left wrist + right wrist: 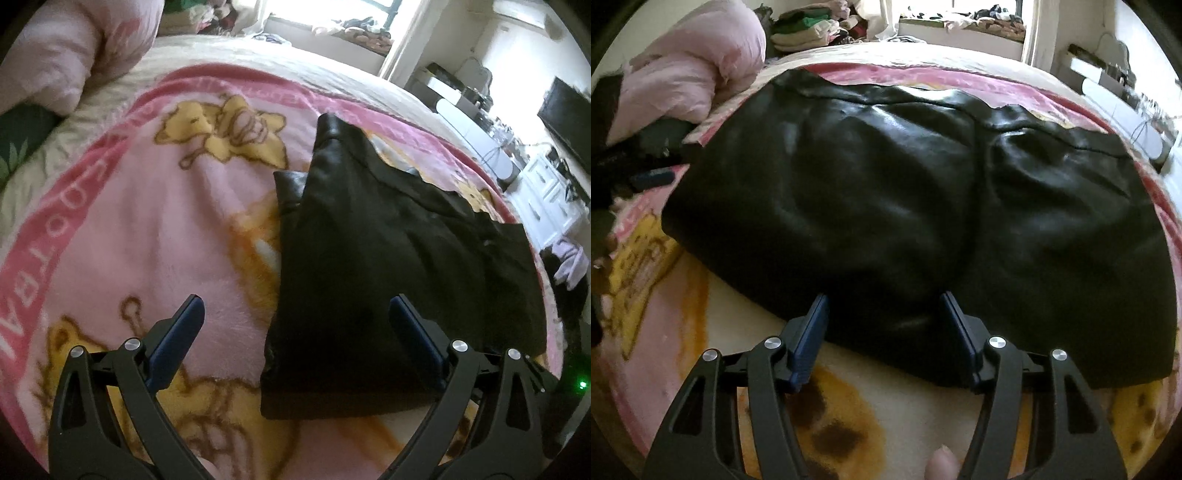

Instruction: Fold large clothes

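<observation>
Item: glossy black leather-like garment [905, 206], partly folded, was laid lengthwise on the pink cartoon-printed fleece blanket [122, 229], its near hem bracketed, unpinched, by the half-spread right gripper [882, 334], while the fully spread left gripper [295, 332] was held empty beside its left edge.

Your left gripper [295, 306] points steeply downward with its jaws spread as wide as they go, one blue-padded finger at about seven o'clock in its own view, the other at about five o'clock, and nothing pinched between them. Your right gripper [882, 302] also tilts steeply down, its jaws roughly half apart, the fingers rising from seven and five o'clock toward the centre. Whether its pads press on anything is hard to judge; they seem free. A fingertip [942, 463] of yours shows at six o'clock in the right wrist view.
</observation>
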A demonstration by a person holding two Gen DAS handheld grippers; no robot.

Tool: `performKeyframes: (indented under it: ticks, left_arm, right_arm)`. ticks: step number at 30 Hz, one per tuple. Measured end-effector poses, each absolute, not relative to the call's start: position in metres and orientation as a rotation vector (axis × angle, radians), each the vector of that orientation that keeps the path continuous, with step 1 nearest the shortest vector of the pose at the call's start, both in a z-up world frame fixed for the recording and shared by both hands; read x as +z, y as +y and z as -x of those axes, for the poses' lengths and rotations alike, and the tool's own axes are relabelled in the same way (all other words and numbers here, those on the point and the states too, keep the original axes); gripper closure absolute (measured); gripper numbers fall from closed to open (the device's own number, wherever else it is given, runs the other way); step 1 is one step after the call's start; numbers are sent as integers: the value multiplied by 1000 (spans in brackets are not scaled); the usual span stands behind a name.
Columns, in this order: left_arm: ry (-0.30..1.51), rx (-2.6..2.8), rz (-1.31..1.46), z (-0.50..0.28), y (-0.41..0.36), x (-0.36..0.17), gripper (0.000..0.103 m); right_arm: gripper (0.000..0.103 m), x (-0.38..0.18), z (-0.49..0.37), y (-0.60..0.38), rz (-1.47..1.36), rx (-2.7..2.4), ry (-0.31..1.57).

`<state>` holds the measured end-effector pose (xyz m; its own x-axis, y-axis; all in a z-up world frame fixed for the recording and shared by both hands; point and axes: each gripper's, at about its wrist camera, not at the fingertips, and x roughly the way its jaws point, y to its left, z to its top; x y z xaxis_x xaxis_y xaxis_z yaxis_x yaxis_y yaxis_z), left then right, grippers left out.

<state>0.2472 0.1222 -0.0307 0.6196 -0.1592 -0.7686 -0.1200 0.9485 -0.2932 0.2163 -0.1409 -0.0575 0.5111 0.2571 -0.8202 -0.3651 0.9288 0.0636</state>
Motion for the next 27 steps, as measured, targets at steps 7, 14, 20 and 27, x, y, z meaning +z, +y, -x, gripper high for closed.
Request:
performKeyframes:
  ticks: [7,14,20,27]
  left_arm:
    - [905,-72,358,-256,121,-35,9]
    - [978,-86,389,-270,117,-57,9]
    - [969,-106,338,-275,110,-48,9]
    - [1000,-112,373,-283,114,-58,9]
  right_arm:
    - [44,2,-245,-154,47,358,845]
    - [56,7,-341,-142,19,220,883]
    - [55,-37,-402,-144,-43,158,1074]
    - [55,-56,-402,-129,70,135,1063]
